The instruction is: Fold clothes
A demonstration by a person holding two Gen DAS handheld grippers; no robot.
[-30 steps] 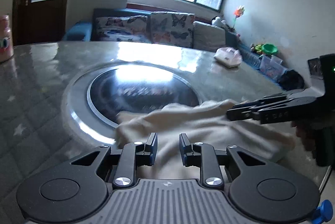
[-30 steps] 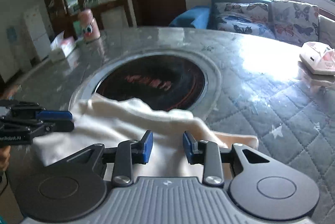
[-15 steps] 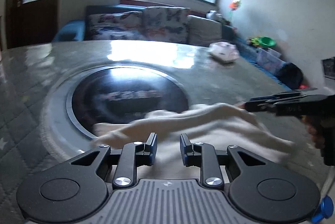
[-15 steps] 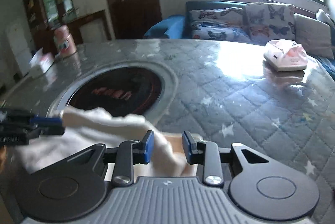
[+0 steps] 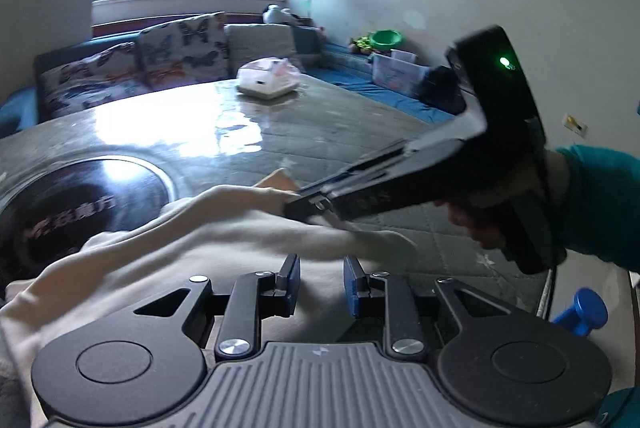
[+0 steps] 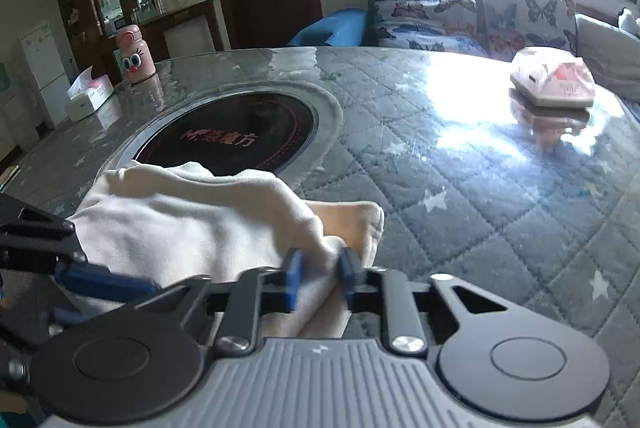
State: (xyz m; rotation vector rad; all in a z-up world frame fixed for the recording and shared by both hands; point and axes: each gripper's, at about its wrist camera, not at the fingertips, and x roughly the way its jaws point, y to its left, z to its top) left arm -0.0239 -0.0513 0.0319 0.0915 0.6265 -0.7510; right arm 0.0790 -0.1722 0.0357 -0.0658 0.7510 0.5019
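Right gripper (image 6: 318, 278) pinched on near right fold of cream garment (image 6: 192, 224). Left gripper (image 5: 318, 282) jaws narrowly apart, empty, over cloth's left; long axis left-right.

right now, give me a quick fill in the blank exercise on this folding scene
1. The right gripper is pinching a fold of the ____ garment.
2. The garment partly covers the round ____ cooktop set in the table.
3. The left gripper has ____ between its pads.
4. The pink bottle stands beside a ____ box.

Missing words: cream; black; nothing; tissue
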